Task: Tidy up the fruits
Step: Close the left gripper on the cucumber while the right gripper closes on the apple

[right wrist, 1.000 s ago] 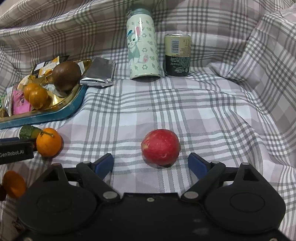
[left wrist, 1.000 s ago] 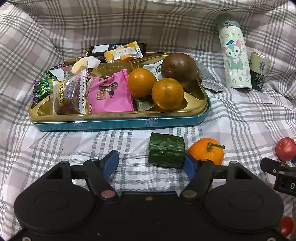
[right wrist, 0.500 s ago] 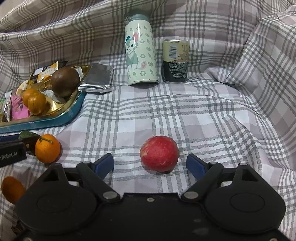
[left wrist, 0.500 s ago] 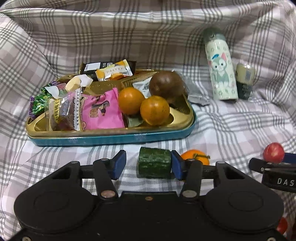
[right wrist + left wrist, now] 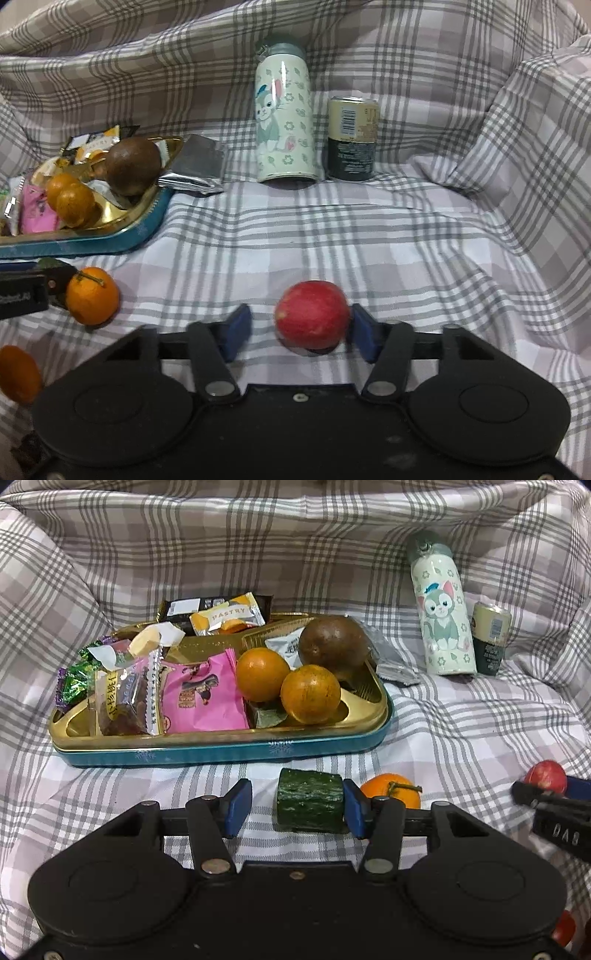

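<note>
Both grippers are bracketing fruit lying on the plaid cloth in front of the tray (image 5: pixel 221 751), the left gripper (image 5: pixel 295 810) around the cucumber piece (image 5: pixel 309 805) and the right gripper (image 5: pixel 300 332) around the red apple (image 5: pixel 312 319), jaws partly open with only the right-hand pad touching, so squeezing shut looks next.

— Where do we look from?
— Our left wrist view sits low on the cloth, close, facing the tray (image 5: pixel 221 751).
— And the right?
— Equally low, facing the bottle (image 5: pixel 284 114). We share tray, bottle, can (image 5: pixel 491 642).
</note>
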`<state>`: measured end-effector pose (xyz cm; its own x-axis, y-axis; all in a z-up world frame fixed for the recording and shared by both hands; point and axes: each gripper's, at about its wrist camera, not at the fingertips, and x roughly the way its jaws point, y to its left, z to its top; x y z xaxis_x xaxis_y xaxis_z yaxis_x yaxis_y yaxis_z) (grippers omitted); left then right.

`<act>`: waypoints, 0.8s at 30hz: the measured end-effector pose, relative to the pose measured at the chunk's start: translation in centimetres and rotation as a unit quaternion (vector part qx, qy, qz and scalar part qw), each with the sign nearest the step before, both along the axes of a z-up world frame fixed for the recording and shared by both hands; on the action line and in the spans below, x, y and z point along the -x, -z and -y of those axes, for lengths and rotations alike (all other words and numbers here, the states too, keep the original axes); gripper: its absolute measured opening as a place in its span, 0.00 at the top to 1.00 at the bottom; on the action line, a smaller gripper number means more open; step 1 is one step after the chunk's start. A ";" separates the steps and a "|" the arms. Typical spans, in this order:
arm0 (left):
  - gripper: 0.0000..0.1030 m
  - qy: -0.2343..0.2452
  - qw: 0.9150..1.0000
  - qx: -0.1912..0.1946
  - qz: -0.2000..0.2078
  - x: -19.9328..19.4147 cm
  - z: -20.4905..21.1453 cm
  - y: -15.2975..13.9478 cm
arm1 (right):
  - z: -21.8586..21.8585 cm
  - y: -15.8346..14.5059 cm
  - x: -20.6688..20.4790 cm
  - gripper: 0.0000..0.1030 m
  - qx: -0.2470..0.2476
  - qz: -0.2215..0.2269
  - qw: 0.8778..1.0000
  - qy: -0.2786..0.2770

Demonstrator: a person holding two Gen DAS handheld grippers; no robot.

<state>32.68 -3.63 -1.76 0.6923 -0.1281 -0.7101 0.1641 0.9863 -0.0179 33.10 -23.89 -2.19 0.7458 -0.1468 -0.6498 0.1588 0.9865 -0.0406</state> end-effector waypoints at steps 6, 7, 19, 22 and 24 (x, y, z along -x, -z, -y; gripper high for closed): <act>0.46 -0.002 1.000 0.004 -0.015 -0.3 -0.1 0.6 | 0.3 0.0 -0.1 0.56 -0.007 0.002 1.000 -0.002; 0.46 -0.004 1.000 0.005 -0.014 -0.3 -0.1 0.5 | 0.3 0.1 -0.1 0.56 -0.007 0.003 1.000 -0.003; 0.46 -0.008 1.000 0.003 -0.003 -0.2 0.1 0.2 | 0.6 0.3 -0.7 0.54 -0.015 0.002 1.000 0.003; 0.46 -0.008 1.000 0.007 -0.010 -0.4 0.0 0.3 | 0.5 0.3 -0.8 0.54 -0.013 0.003 1.000 0.004; 0.46 -0.008 1.000 0.008 -0.015 -0.5 -0.1 0.4 | 0.6 0.4 -0.9 0.54 -0.019 0.005 1.000 0.008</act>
<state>33.15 -3.57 -2.19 0.6733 -0.1280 -0.7282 0.1469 0.9884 -0.0379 33.96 -24.50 -2.55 0.7504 -0.1340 -0.6473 0.1741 0.9847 -0.0020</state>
